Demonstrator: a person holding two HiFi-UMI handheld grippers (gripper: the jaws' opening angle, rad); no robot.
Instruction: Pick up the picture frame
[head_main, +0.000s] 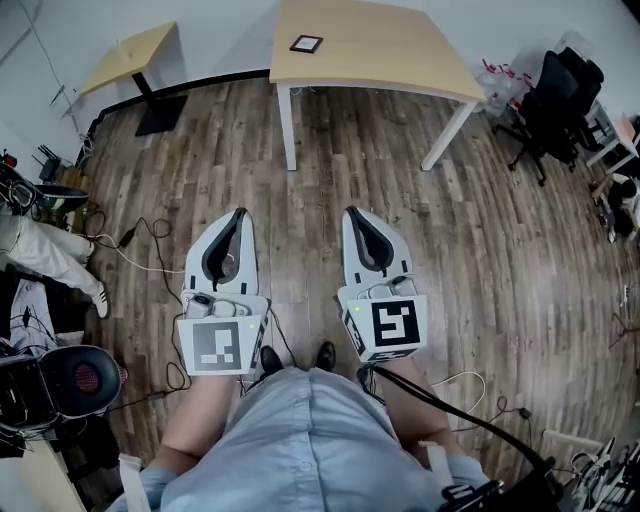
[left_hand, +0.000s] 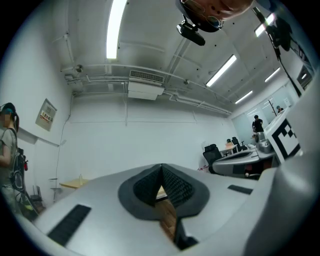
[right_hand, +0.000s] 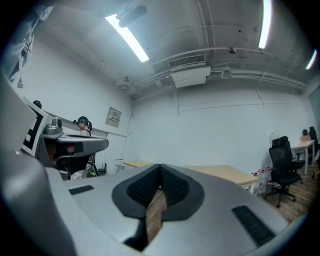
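A small dark picture frame (head_main: 306, 44) lies flat on the light wooden table (head_main: 400, 55) at the far middle of the head view. Both grippers hang over the wooden floor, well short of the table. My left gripper (head_main: 240, 213) has its tips together and holds nothing. My right gripper (head_main: 351, 213) is the same, tips closed and empty. In the left gripper view the left gripper (left_hand: 161, 168) shows its black pads meeting at the tip. The right gripper (right_hand: 160, 167) in the right gripper view also has its pads touching. The frame is not visible in either gripper view.
A second smaller table (head_main: 135, 55) stands at the back left. Black office chairs (head_main: 560, 95) sit at the right. Cables (head_main: 140, 245) trail over the floor at the left, near a person's leg (head_main: 45, 255). Another person (left_hand: 7, 145) stands at the left wall.
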